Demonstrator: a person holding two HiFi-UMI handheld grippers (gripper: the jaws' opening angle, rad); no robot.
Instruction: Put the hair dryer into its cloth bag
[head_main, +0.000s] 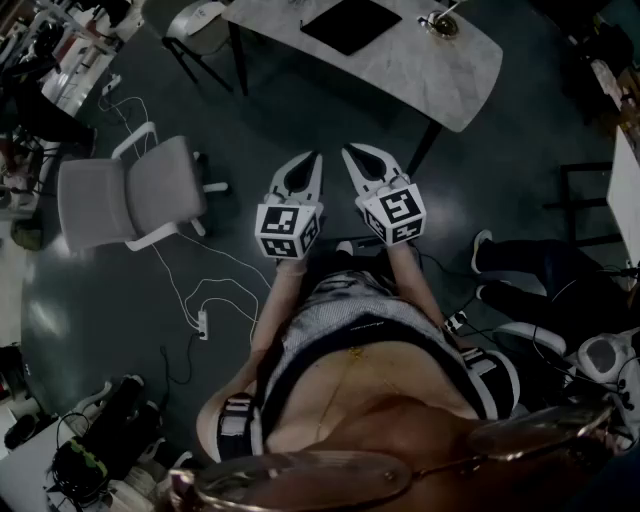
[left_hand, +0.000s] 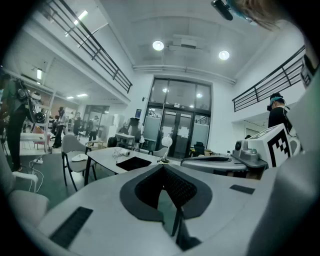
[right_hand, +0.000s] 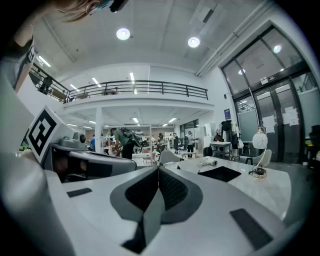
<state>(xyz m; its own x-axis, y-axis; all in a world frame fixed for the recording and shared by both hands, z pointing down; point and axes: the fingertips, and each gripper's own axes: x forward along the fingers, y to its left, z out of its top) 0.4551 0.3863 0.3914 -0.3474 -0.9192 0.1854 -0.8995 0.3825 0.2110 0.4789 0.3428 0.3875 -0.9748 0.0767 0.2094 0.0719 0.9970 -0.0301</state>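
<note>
Head view: black-and-white square markers are shown on the cubes of the left gripper (head_main: 316, 158) and right gripper (head_main: 347, 152), whose jaws are pressed together on nothing above the dark floor (head_main: 300, 110). Open floor is left between them and the rounded edge of the pale table (head_main: 440, 80), and a grey chair (head_main: 130, 195) is set off to the left. A flat black cloth bag (head_main: 352, 24) is laid on the table, with the whitish hair dryer (right_hand: 209, 161) beside it, well apart from both grippers.

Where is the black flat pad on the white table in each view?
Head view: black pad at the top centre, on the white table.
Left gripper view: left of centre, mid-height.
Right gripper view: right of centre.
Shared landmark: the small lamp beside it on the table.
</note>
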